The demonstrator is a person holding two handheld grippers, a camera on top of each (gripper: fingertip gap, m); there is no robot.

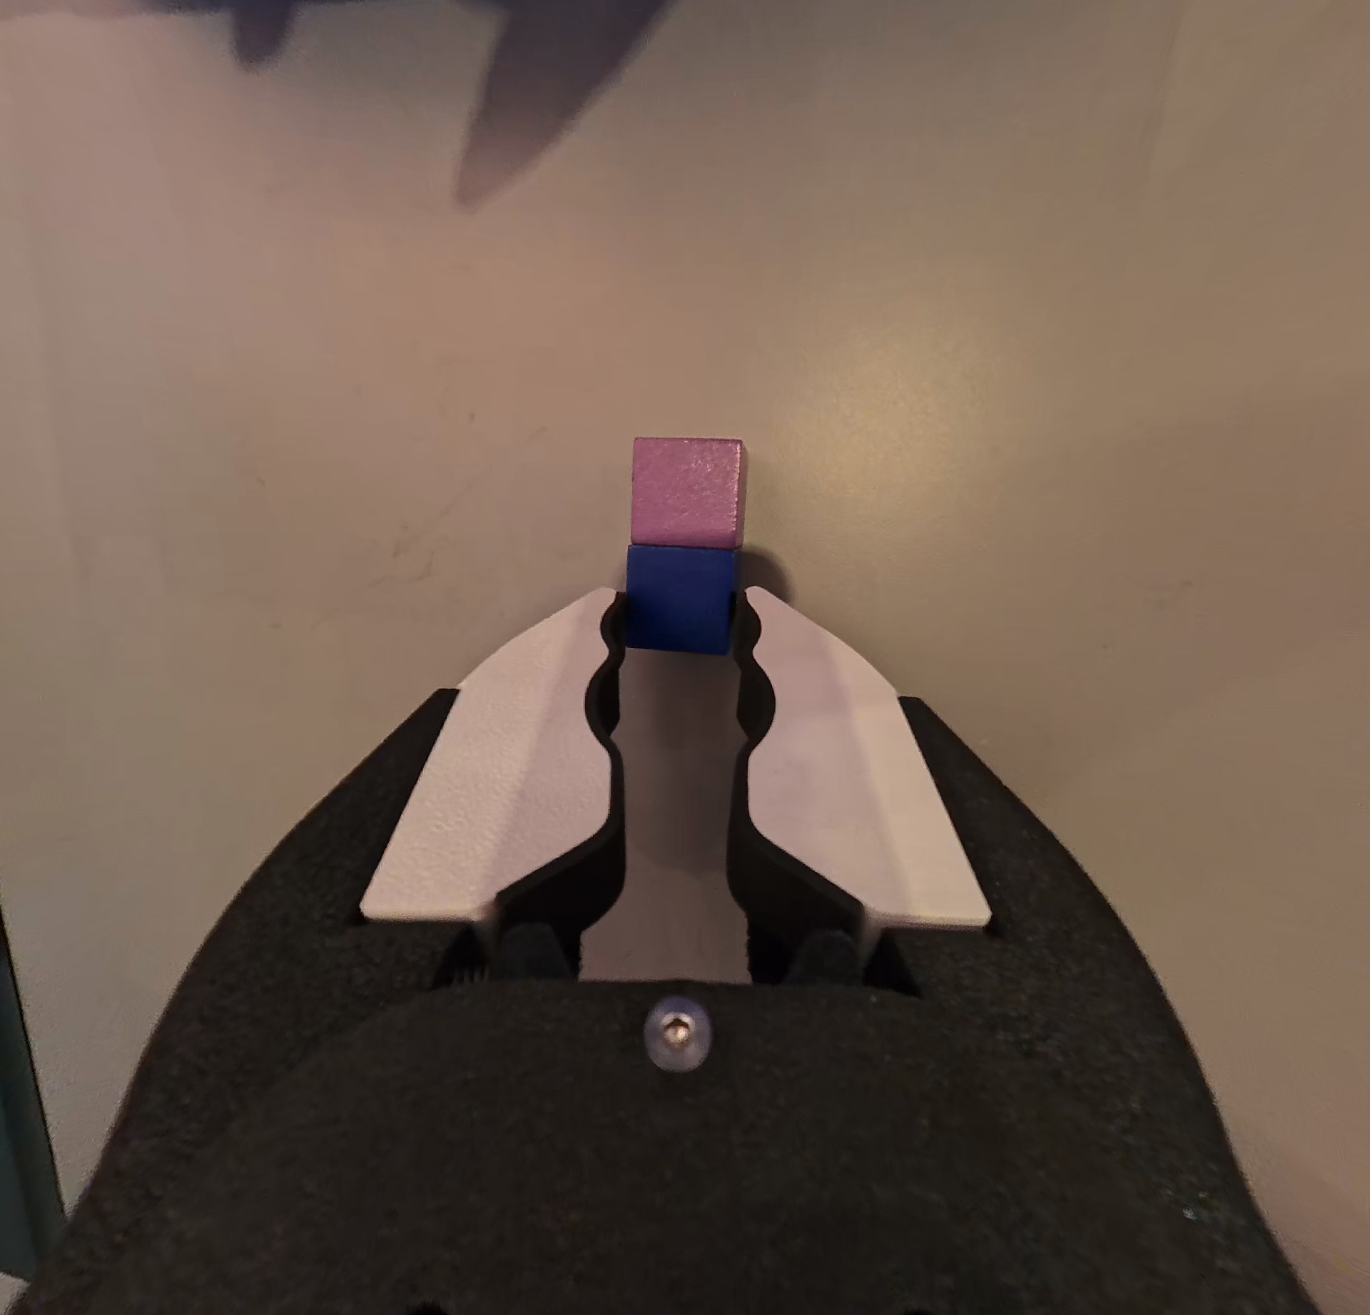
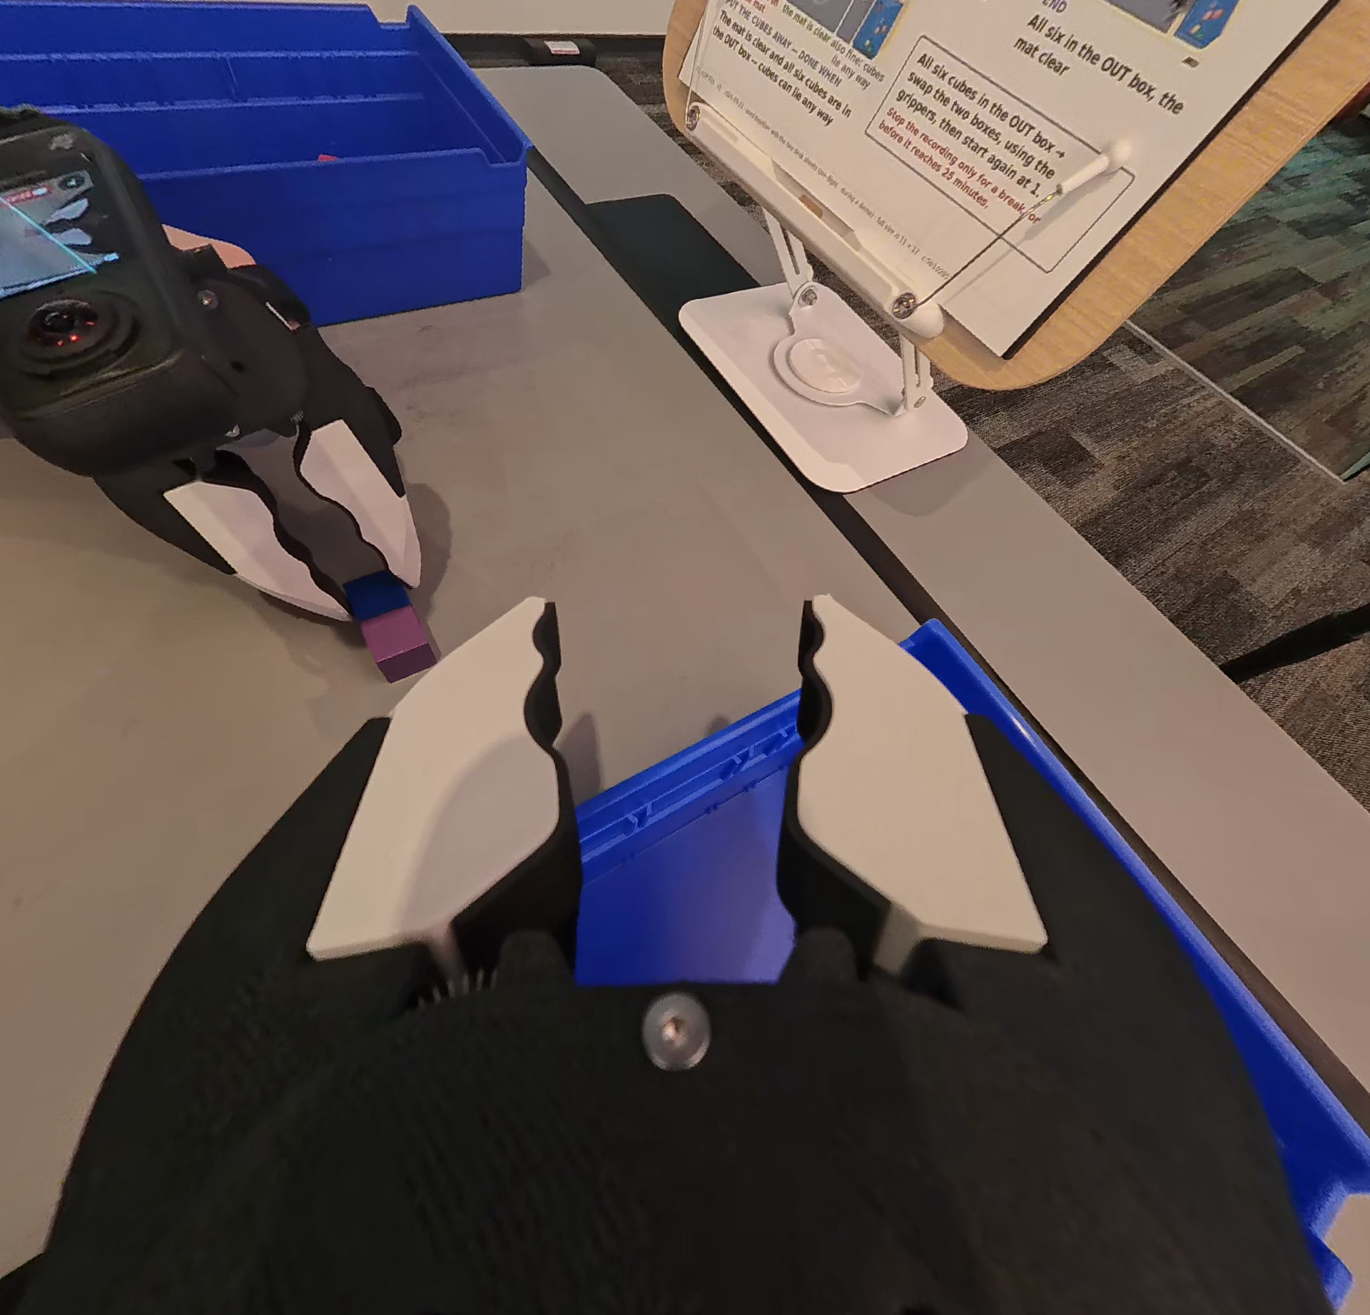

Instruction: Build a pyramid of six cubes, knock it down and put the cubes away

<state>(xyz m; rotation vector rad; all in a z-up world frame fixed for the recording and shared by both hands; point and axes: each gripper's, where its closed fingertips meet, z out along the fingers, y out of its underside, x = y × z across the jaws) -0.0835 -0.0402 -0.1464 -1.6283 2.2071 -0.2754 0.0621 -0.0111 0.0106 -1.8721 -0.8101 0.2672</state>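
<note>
A blue cube (image 1: 678, 605) sits on the grey table (image 1: 296, 390) with a purple cube (image 1: 686, 490) touching its far side. My left gripper (image 1: 680, 597) points down at the table, its fingertips closed on the blue cube's two sides. In the right wrist view the left gripper (image 2: 379, 594) is at the left, holding the blue cube (image 2: 376, 596) on the table against the purple cube (image 2: 396, 645). My right gripper (image 2: 678, 605) is open and empty, held above the rim of a blue bin (image 2: 956, 694).
A second, larger blue bin (image 2: 333, 227) stands at the back left of the table (image 2: 593, 427). An instruction board (image 2: 964, 130) on a white stand (image 2: 823, 390) sits at the table's right edge. Carpeted floor lies beyond it. There is about 20 cm between the tips of the two grippers.
</note>
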